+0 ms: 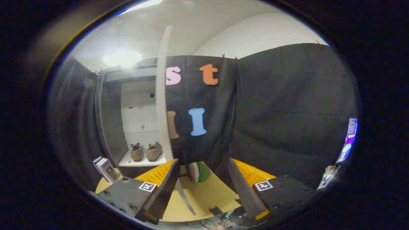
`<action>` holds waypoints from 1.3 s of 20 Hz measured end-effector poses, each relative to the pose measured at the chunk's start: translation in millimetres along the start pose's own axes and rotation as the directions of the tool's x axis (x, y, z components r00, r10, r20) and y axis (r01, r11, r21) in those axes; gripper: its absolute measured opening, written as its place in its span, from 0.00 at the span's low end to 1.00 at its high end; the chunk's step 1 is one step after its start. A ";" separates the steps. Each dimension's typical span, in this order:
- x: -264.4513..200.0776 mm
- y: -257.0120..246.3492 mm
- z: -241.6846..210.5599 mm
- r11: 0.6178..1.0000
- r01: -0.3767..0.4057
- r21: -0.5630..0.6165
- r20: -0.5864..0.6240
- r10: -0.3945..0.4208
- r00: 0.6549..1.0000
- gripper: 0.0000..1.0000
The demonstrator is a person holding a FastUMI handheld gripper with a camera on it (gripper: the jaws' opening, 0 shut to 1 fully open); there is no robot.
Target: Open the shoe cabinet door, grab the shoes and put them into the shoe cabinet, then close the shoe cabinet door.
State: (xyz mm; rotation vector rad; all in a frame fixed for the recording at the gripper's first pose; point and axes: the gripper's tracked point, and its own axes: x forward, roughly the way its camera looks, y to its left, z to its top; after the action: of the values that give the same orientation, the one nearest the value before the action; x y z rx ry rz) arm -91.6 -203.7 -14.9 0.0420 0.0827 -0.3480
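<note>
Shoes (146, 152) sit as a pair, side by side, on the white bottom shelf of the shoe cabinet (140, 118) at the middle left of the frame, their toes facing out of it. The cabinet door (162, 95) stands open and is seen edge-on as a pale vertical strip just right of the shoes, running from the upper part of the frame down towards the tabletop (204, 196). The gripper (204, 174) fills the lower part of the frame with its jaws wide apart and nothing between them but bare yellowish tabletop. Just ahead of the jaws, between the two fingers, a round watermelon-patterned ball or cushion (198, 172) lies at the far edge of the tabletop. A few boxes or books (106, 169) stand leaning at the lower left, below the cabinet shelf. At the far right edge a lit screen (349, 140) glows
</note>
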 end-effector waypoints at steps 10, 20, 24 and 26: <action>130.2 -8.5 -7.0 0.988 -0.142 -0.055 -0.016 0.142 0.990 0.95; 164.0 31.3 -3.1 0.960 -0.275 -0.049 0.002 0.275 0.961 0.95; 157.0 44.9 -2.9 0.958 -0.283 -0.051 0.011 0.284 0.959 0.95; 150.7 61.8 -5.2 0.952 -0.299 -0.058 0.008 0.300 0.954 0.94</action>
State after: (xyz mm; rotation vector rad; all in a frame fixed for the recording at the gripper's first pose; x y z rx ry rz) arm 70.3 -196.4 -31.7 -0.0042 0.0683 -0.0415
